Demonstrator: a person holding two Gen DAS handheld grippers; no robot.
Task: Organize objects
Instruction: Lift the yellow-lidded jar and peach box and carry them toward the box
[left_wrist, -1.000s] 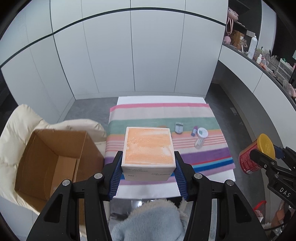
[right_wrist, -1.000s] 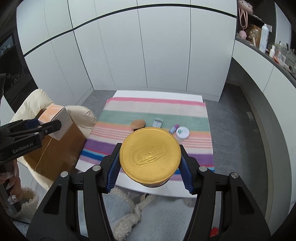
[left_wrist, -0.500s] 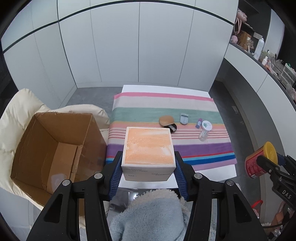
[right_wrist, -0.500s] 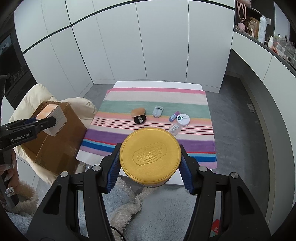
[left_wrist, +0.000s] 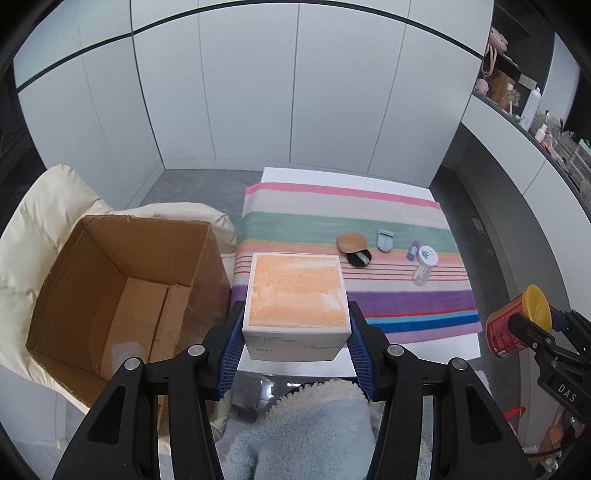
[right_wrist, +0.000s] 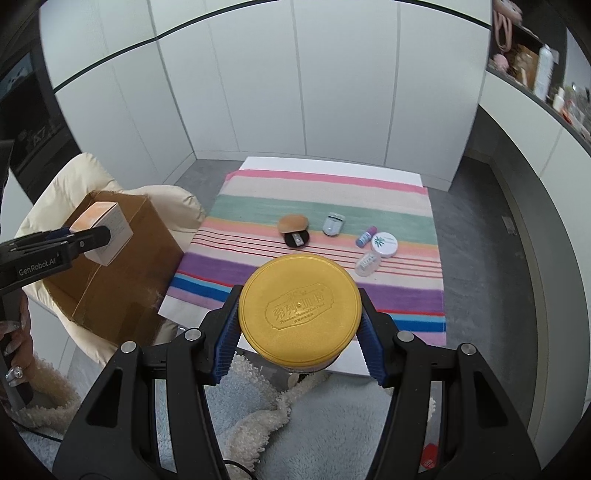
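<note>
My left gripper (left_wrist: 295, 343) is shut on a white box with an orange top (left_wrist: 295, 295), held in the air just right of the open cardboard box (left_wrist: 122, 288). In the right wrist view the same white box (right_wrist: 107, 229) hangs over the cardboard box (right_wrist: 122, 277). My right gripper (right_wrist: 299, 332) is shut on a red can with a gold lid (right_wrist: 299, 310), held above the table's near edge. The can also shows in the left wrist view (left_wrist: 517, 321).
On the striped cloth (right_wrist: 325, 206) lie a brown brush (right_wrist: 293, 225), a black compact (right_wrist: 297, 240), a grey case (right_wrist: 332, 223), a purple tube (right_wrist: 365, 236), a white round jar (right_wrist: 384, 243) and a clear vial (right_wrist: 367, 264). A cream cushion (left_wrist: 40, 206) lies under the cardboard box.
Both grippers have drawn back and up from the table with their loads. The left one has swung left, so the cardboard box's inside shows more fully.
</note>
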